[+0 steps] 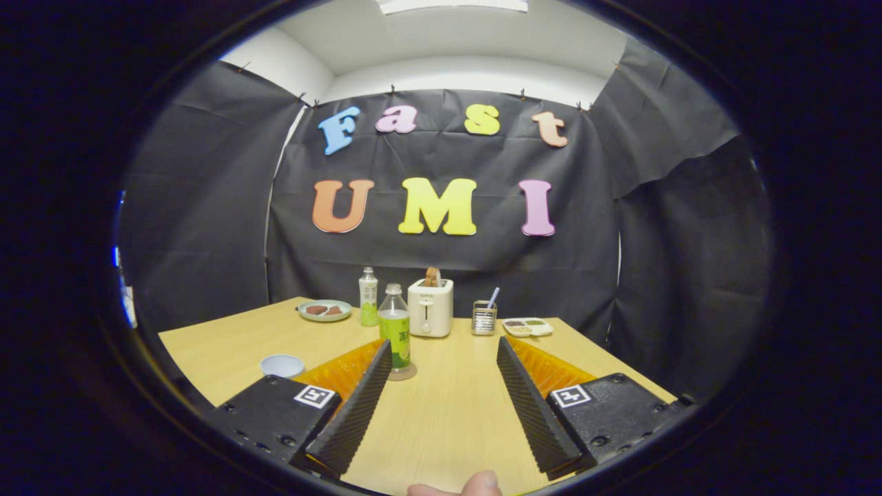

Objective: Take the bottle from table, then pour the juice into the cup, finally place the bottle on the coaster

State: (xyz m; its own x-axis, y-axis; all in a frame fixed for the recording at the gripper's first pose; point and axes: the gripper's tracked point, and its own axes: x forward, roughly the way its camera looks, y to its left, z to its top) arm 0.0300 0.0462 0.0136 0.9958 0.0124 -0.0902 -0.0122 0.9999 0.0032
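Note:
A clear bottle (395, 324) with a green label and green juice stands upright on a round coaster (404, 374) on the wooden table (448, 413). It is just beyond the tip of my left finger (358, 403). A small pale cup (282, 364) sits on the table to the left of that finger. My gripper (442, 344) is open, its fingers spread wide with only bare table between them. It touches nothing.
Along the table's far edge stand a second green-labelled bottle (368, 296), a plate with food (324, 310), a white toaster (430, 306), a small wire holder (484, 318) and a divided dish (527, 326). A person's fingertip (479, 483) shows close behind the fingers.

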